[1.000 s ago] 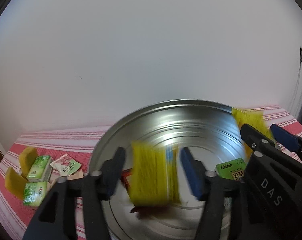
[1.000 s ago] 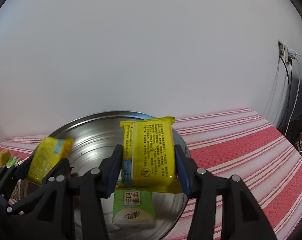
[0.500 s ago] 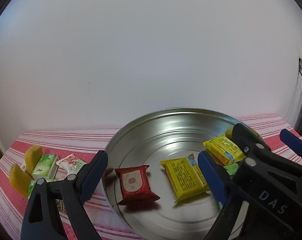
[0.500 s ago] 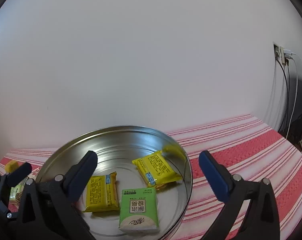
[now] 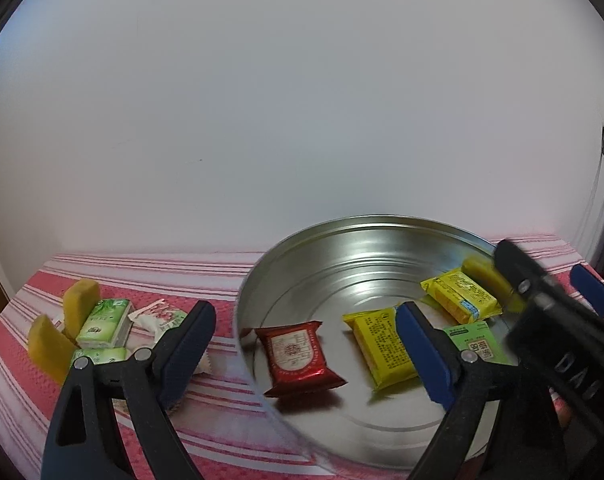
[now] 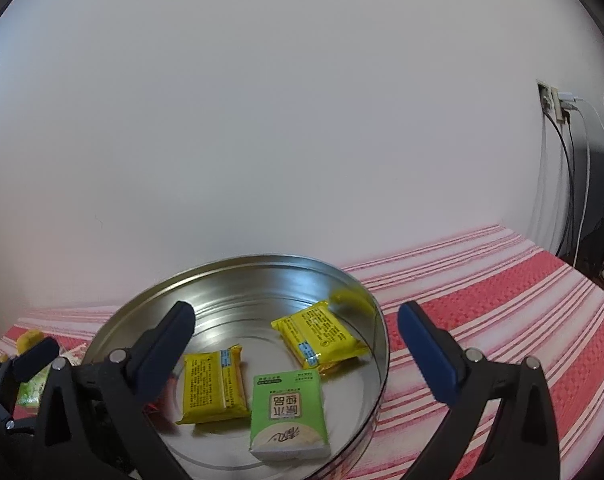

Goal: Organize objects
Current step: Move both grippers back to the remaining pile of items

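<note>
Both grippers wide open, nothing pinched: left gripper (image 5: 306, 344) and right gripper (image 6: 296, 344), each tilted slightly down toward 12 o'clock.

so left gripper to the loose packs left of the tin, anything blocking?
Nothing visible blocks it. The left gripper is open and empty, above the tin's left rim. The green tissue packs, white sachet and yellow pieces lie on the striped cloth beyond its left finger.
</note>
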`<state>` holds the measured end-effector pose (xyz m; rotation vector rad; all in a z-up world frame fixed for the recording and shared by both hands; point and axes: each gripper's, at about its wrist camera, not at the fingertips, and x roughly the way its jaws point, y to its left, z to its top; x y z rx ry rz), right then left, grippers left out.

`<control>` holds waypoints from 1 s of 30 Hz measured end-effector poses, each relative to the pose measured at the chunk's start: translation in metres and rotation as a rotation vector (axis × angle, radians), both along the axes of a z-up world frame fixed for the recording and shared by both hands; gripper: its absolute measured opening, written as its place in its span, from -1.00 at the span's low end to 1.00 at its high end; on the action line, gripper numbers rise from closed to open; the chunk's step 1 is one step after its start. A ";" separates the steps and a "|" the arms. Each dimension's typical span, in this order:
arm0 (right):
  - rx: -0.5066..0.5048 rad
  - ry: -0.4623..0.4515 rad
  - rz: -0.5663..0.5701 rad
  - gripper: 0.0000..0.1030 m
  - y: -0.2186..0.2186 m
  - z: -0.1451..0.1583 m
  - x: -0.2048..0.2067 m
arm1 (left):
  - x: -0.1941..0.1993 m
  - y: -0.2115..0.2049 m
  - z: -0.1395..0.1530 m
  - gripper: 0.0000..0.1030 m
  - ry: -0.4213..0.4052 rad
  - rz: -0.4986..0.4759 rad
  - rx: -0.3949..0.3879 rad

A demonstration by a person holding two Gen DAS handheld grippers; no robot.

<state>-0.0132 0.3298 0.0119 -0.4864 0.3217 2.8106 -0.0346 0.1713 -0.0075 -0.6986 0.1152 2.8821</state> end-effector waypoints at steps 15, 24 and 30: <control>0.072 0.135 -0.009 1.00 -0.027 0.008 0.020 | 0.020 -0.047 0.001 0.80 0.086 0.083 -0.060; 0.064 0.111 -0.025 1.00 -0.039 0.007 0.027 | 0.018 -0.077 -0.002 0.80 0.063 0.118 -0.054; 0.039 0.096 -0.007 1.00 -0.051 0.004 0.034 | 0.016 -0.104 -0.004 0.80 0.035 0.143 -0.040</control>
